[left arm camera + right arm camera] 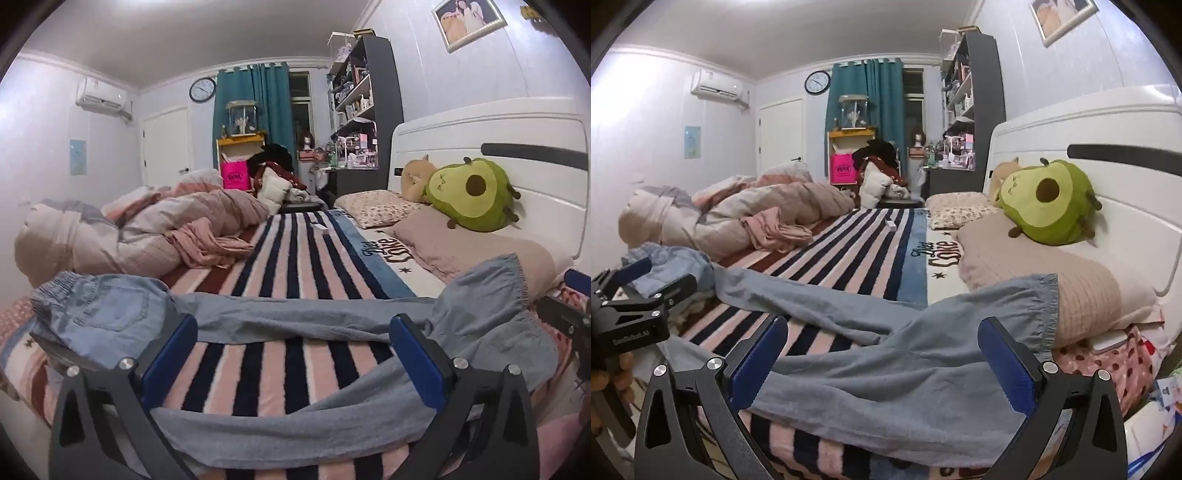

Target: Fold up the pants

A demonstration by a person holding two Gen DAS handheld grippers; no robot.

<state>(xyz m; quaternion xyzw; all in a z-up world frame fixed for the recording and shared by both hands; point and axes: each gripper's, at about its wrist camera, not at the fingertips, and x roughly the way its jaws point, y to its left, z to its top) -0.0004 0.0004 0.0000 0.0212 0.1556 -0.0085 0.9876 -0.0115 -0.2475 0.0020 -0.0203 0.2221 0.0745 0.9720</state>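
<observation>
Light blue pants [295, 317] lie spread across the near edge of a striped blanket [295, 258] on the bed, waistband [62, 288] at the left, leg cuffs [517, 280] at the right by the pillow. My left gripper [293, 354] is open, its blue pads either side of the near leg. In the right wrist view the pants [905, 354] run under my right gripper [882, 358], which is open over the legs near the cuffs [1049, 299]. The left gripper [639, 288] shows at the left there.
A crumpled duvet [129, 229] lies at the far left of the bed. Pillows [461, 251], an avocado plush [472, 192] and the white headboard [517, 140] are at the right. A small white object [319, 227] lies on the blanket. Shelves and clutter stand beyond.
</observation>
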